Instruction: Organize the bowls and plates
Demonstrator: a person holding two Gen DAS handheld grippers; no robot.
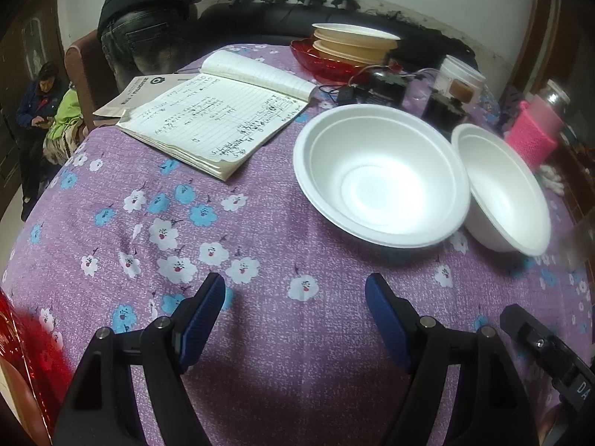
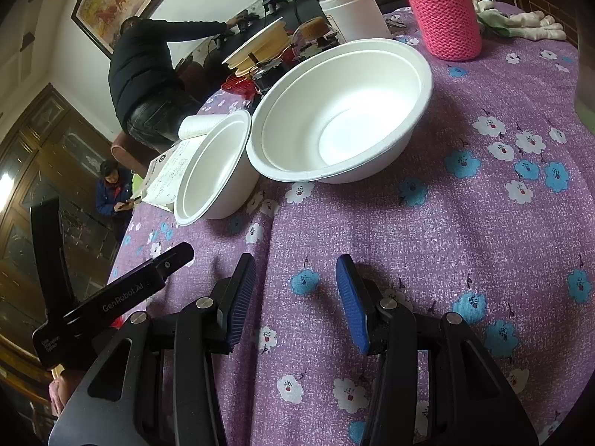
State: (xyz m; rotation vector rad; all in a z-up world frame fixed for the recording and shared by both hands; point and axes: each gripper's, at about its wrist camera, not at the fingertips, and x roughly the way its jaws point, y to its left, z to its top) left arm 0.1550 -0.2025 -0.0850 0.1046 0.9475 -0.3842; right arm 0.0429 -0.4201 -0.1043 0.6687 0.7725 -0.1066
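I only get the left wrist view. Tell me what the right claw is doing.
Observer: The right claw is open over the flowered cloth, with nothing between its fingers.
Operator: Now say what lies straight ahead of it.
Observer: The white bowl nearer the pink knitted sleeve. It is empty, and only bare cloth lies between it and the claw.

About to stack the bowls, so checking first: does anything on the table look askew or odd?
Yes: the smaller white bowl sits tilted, its rim leaning on the larger white bowl, which sits flat on the tablecloth. Nothing looks spilled or damaged.
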